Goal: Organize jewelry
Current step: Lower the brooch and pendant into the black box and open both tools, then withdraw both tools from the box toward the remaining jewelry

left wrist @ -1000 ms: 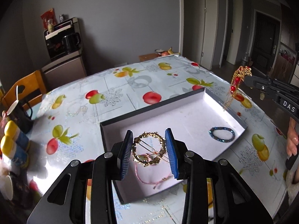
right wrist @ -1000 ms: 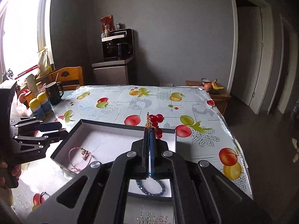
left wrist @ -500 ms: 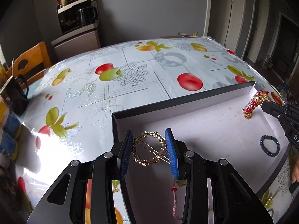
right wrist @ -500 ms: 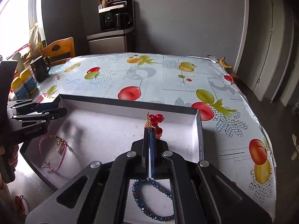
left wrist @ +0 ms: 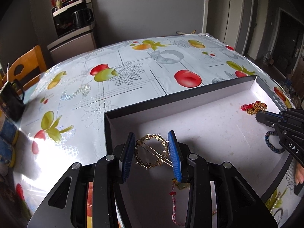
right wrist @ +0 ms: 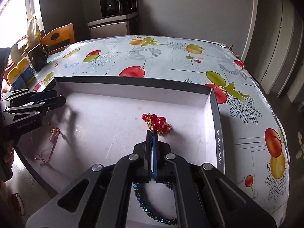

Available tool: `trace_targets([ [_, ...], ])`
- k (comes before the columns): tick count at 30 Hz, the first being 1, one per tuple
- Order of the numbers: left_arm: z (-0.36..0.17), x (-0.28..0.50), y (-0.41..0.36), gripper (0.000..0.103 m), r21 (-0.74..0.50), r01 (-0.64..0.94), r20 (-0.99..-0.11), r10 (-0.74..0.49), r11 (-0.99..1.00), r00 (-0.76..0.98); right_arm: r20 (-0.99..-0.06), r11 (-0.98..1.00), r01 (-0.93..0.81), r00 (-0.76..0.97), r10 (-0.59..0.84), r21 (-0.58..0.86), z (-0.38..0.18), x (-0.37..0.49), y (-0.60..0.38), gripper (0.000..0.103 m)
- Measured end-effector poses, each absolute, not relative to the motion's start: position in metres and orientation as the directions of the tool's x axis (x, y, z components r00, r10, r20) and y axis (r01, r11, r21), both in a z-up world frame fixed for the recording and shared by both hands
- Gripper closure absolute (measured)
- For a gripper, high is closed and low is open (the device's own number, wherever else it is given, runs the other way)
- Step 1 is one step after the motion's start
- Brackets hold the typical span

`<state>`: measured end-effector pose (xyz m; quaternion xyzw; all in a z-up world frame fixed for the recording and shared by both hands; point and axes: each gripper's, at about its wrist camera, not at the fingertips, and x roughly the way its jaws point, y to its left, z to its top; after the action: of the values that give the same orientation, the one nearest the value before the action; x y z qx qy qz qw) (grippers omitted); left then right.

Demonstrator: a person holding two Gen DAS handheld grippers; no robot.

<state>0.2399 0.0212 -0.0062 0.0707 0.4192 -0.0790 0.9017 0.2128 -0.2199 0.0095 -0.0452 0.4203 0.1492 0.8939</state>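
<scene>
A gold ring-shaped hair clip (left wrist: 150,152) sits between the blue pads of my left gripper (left wrist: 151,135), which is shut on it just above the near left corner of the box (left wrist: 180,96). The box is black outside and white inside. My right gripper (right wrist: 152,133) is shut on a gold ornament with red beads (right wrist: 156,122), which is low over the box floor or on it near the far right corner. The left wrist view shows that ornament (left wrist: 253,107) at the right gripper's tip (left wrist: 257,115). In the right wrist view the left gripper (right wrist: 61,98) is at the box's left end.
A blue bead bracelet (right wrist: 144,203) and a pink cord bracelet (right wrist: 52,142) lie on the box floor. A black mug (right wrist: 38,57) and yellow-capped containers (right wrist: 20,72) stand at the table's left edge by a wooden chair (left wrist: 28,66). A fruit-print cloth covers the table.
Both grippers have come down into the box. The right one lowered the red-bead ornament from above the rim to the floor. The left one sank with the gold clip toward the near left corner.
</scene>
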Motion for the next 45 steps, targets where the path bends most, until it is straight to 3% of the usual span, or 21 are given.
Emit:
trace_targets([
  [7, -0.006, 0.239, 0.023, 0.065, 0.061, 0.207, -0.764, -0.087, 0.977, 0.64, -0.762, 0.952, -0.301, 0.601, 0.241, 0.064, 0.009, 0.213, -0.224, 0.102],
  [15, -0.005, 0.237, 0.024, 0.062, 0.048, 0.211, -0.761, -0.101, 0.976, 0.641, -0.728, 0.953, -0.289, 0.634, 0.26, 0.089, 0.019, 0.209, -0.231, 0.079],
  [21, 0.009, 0.227, 0.021, 0.05, 0.05, 0.218, -0.732, -0.112, 0.975, 0.672, -0.693, 0.955, -0.278, 0.669, 0.268, 0.1, 0.031, 0.205, -0.236, 0.052],
  [23, 0.02, 0.218, 0.018, 0.032, 0.062, 0.206, -0.712, -0.101, 0.977, 0.694, -0.683, 0.956, -0.272, 0.678, 0.27, 0.107, 0.037, 0.202, -0.239, 0.023],
  [25, 0.032, 0.205, 0.016, 0.022, 0.086, 0.2, -0.691, -0.086, 0.976, 0.718, -0.67, 0.958, -0.265, 0.693, 0.266, 0.107, 0.048, 0.195, -0.246, 0.012],
  [27, 0.044, 0.192, 0.015, 0.019, 0.118, 0.197, -0.671, -0.068, 0.973, 0.739, -0.646, 0.959, -0.269, 0.718, 0.259, 0.085, 0.063, 0.184, -0.253, 0.005],
  [36, 0.073, 0.132, 0.021, 0.01, 0.13, 0.176, -0.631, -0.055, 0.976, 0.774, -0.594, 0.957, -0.291, 0.766, 0.246, 0.022, 0.108, 0.118, -0.274, 0.006],
  [45, 0.04, 0.054, 0.05, 0.008, 0.083, 0.202, -0.694, -0.089, 0.976, 0.714, -0.613, 0.936, -0.351, 0.736, 0.286, 0.016, 0.081, 0.051, -0.274, 0.006],
])
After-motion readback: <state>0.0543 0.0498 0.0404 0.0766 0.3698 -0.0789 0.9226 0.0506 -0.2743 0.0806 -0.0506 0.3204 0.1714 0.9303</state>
